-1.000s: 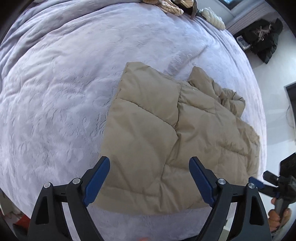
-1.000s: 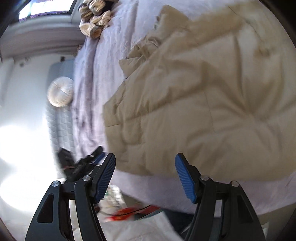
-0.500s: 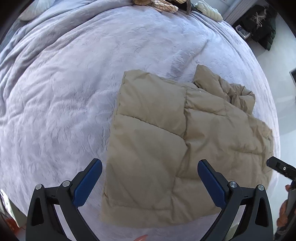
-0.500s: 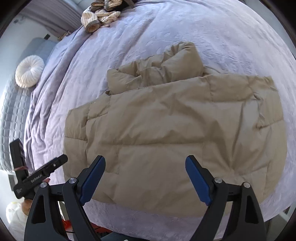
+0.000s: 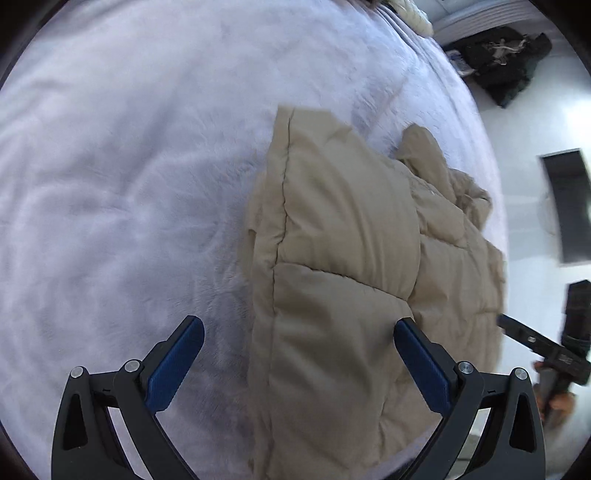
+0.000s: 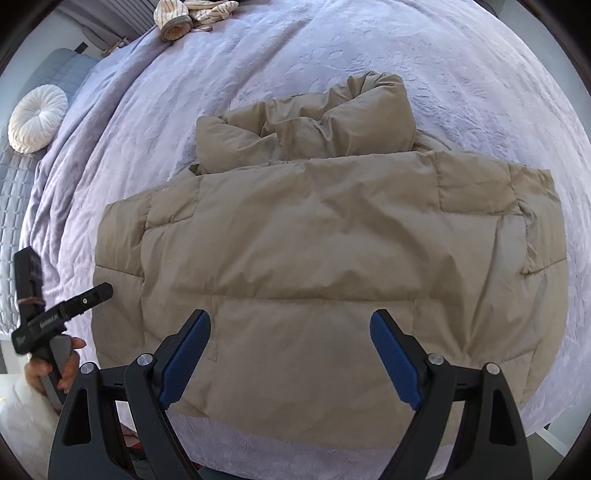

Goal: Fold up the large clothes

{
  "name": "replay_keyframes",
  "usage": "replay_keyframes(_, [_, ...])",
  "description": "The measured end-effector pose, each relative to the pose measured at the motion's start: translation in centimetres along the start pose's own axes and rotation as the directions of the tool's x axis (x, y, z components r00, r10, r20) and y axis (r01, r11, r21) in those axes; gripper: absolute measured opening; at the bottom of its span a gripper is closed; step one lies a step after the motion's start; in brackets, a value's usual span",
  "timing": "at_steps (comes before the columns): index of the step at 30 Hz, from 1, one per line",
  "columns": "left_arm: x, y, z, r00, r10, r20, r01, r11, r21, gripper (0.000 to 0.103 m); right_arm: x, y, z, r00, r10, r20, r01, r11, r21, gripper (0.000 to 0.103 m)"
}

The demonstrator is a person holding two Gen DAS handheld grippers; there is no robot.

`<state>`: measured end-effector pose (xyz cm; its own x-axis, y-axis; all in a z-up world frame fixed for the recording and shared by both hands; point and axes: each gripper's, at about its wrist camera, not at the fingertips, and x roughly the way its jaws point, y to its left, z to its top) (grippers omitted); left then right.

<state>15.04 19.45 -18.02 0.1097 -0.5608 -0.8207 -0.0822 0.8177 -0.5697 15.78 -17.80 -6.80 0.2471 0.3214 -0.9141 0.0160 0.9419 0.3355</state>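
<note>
The left wrist view is smeared by motion, so the bedspread [image 5: 129, 166] shows no texture. The jacket [image 5: 332, 295] runs off that view's bottom edge. The dark heap [image 5: 506, 62] by the wall is too blurred to identify. In the right wrist view, the striped cloth [image 6: 192, 14] is cut by the top edge.

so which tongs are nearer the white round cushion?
Left, probably. The left tongs show in the right wrist view on the cushion's side; the right tongs hover open over the jacket's hem.
</note>
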Motion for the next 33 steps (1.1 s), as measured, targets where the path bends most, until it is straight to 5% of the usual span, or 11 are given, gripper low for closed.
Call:
replay_keyframes(3, [2.4, 0.6, 0.6, 0.986, -0.131, -0.099, 0.132, 0.991, 0.008, 0.103, 0.6, 0.2, 0.0, 1.0, 0.0, -0.01, 0.0, 1.0, 0.0, 0.09])
replay_keyframes(9, [6.1, -0.9, 1.2, 0.943, -0.257, -0.21, 0.267, 0.964, 0.019, 0.099, 1.8, 0.5, 0.2, 1.0, 0.005, -0.029, -0.005, 1.0, 0.001, 0.09])
replay_keyframes(11, [6.9, -1.6, 1.2, 0.94, -0.25, -0.231, 0.264, 0.964, 0.03, 0.08, 1.9, 0.6, 0.4, 1.0, 0.008, -0.028, -0.008, 1.0, 0.001, 0.09])
replay_keyframes(13, [7.0, -2.1, 1.1, 0.934, -0.259, -0.247, 0.277, 0.96, 0.041, 0.042, 1.9, 0.6, 0.6, 1.0, 0.01, -0.021, -0.01, 1.0, 0.0, 0.09])
replay_keyframes(16, [5.4, -3.1, 0.8, 0.92, -0.311, -0.24, 0.333, 0.941, 0.055, 0.028, 1.4, 0.6, 0.9, 1.0, 0.012, 0.01, -0.012, 1.0, 0.002, 0.09])
replay_keyframes(19, [3.3, -4.9, 0.1, 0.907, -0.354, -0.229, 0.377, 0.924, 0.063, 0.028, 1.1, 0.2, 1.5, 0.999, 0.006, 0.047, -0.007, 1.0, 0.017, 0.089])
replay_keyframes(21, [2.4, -6.4, -0.2, 0.902, -0.37, -0.221, 0.394, 0.916, 0.071, 0.028, 1.4, -0.1, 2.1, 0.998, 0.011, 0.056, -0.012, 1.0, 0.024, 0.067])
replay_keyframes(22, [2.0, -7.4, -0.4, 0.896, -0.386, -0.218, 0.409, 0.91, 0.073, 0.028, 1.9, -0.2, 2.5, 0.998, 0.011, 0.059, -0.012, 1.0, 0.026, 0.036])
replay_keyframes(23, [1.8, -8.2, -0.6, 0.891, -0.401, -0.214, 0.424, 0.903, 0.073, 0.028, 2.6, -0.3, 2.9, 0.999, 0.0, 0.051, -0.001, 1.0, 0.028, 0.015])
replay_keyframes(26, [1.5, -11.0, -0.9, 0.88, -0.424, -0.215, 0.45, 0.889, 0.085, 0.028, 4.8, -1.3, 3.9, 0.999, 0.025, 0.031, -0.027, 0.998, 0.058, 0.006])
replay_keyframes(33, [3.6, -18.1, -1.0, 0.887, -0.397, -0.237, 0.435, 0.89, 0.139, 0.028, 10.4, -3.8, 6.5, 0.994, 0.107, -0.03, -0.101, 0.983, 0.154, 0.0])
